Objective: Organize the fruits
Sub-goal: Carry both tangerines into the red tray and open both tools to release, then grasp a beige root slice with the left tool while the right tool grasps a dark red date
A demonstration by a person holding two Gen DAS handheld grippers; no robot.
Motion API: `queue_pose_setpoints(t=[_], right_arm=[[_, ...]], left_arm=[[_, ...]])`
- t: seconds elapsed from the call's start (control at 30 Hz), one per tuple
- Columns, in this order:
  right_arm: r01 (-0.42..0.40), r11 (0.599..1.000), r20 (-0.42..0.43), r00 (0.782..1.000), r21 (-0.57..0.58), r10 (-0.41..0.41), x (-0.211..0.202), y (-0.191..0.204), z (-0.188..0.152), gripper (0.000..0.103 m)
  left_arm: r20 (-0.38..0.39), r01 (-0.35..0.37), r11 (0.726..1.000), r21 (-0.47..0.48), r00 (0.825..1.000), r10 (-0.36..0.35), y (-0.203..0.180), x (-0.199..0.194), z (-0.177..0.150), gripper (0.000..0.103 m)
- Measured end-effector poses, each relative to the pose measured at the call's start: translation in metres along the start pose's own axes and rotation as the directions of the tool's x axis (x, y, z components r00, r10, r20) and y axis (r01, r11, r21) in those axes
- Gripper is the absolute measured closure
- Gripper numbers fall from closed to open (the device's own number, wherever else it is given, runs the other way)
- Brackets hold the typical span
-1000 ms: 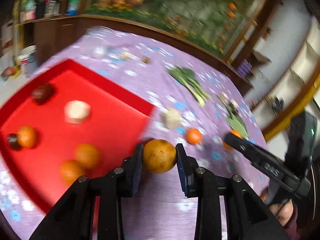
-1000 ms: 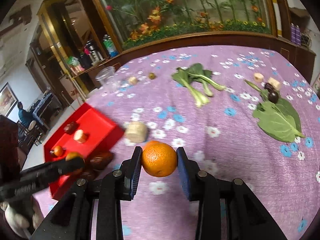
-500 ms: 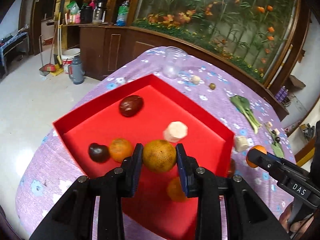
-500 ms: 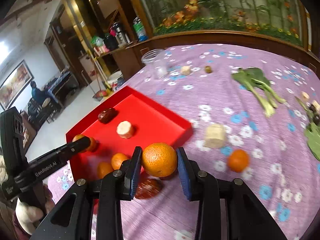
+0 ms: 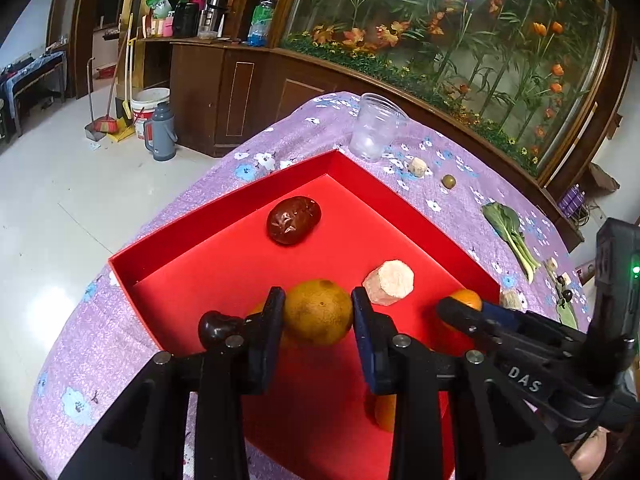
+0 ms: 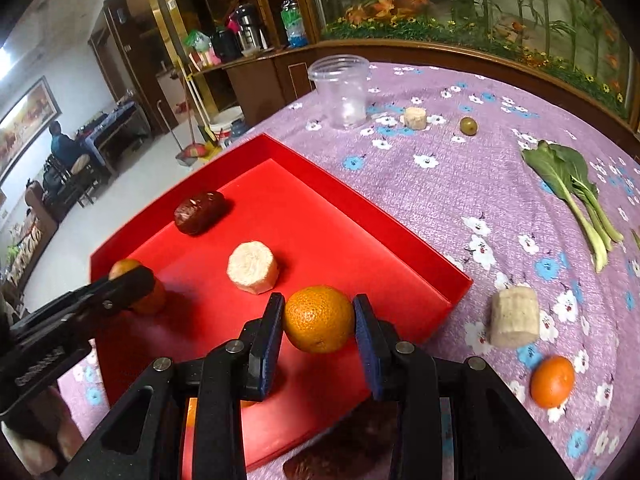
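My left gripper (image 5: 318,312) is shut on a dull yellow-orange fruit (image 5: 318,312), held over the red tray (image 5: 224,216). My right gripper (image 6: 319,318) is shut on a bright orange (image 6: 319,318) above the tray's (image 6: 360,216) near right part. Inside the tray lie a dark red fruit (image 5: 293,220), a pale peeled chunk (image 5: 389,283), a small dark fruit (image 5: 218,328) and some small oranges (image 5: 386,412). In the right wrist view the left gripper (image 6: 132,286) enters from the left with its fruit. On the cloth lie one more orange (image 6: 552,381) and a pale chunk (image 6: 514,316).
A clear plastic cup (image 6: 343,92) stands beyond the tray's far corner, with a small pale chunk (image 6: 415,117) and an olive-green fruit (image 6: 468,125) beside it. Leafy greens (image 6: 576,188) lie on the purple flowered tablecloth (image 6: 440,184). A dark brown fruit (image 6: 340,452) lies beside the tray's near edge.
Both grippers have travelled left across the table with their fruits and now hang over the red tray. The grips have not changed.
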State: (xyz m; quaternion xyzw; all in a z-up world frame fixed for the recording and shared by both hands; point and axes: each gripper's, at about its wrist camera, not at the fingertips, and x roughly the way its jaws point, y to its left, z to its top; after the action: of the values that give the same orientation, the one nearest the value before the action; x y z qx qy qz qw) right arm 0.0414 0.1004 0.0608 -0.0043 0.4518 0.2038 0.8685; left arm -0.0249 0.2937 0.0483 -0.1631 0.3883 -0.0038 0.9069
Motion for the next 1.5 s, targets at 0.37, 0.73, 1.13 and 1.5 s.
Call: queue_pose_setpoints(t=[0.37,0.73,1.13,1.5], right_arm=[[-0.017,1.0,0.039,0.999,0.007,0.017,-0.005,0.001,0.003,0.047],[0.009,0.996,0.116,0.993,0.09,-0.019,-0.062,-0.026,-0.012,0.045],[0.121,0.971,0.115,0.982,0.205,-0.147,-0.098,-0.097,-0.058,0.041],[0.086,0.983,0.084,0.991,0.161,-0.1,-0.082,-0.103,-0.061,0.041]], left_arm=[[0.027,0.028,0.999,-0.044,0.999,-0.026,0.005,-0.011,0.005,0.047],[0.089,0.067,0.997,-0.037,0.994,-0.063,-0.007,-0.055,0.004,0.039],[0.084,0.114,0.992,0.046,0.989,-0.118,-0.051,-0.074,-0.011,0.038],[0.041,0.117,0.991,0.069,0.992,-0.12,-0.064,-0.056,-0.015,0.038]])
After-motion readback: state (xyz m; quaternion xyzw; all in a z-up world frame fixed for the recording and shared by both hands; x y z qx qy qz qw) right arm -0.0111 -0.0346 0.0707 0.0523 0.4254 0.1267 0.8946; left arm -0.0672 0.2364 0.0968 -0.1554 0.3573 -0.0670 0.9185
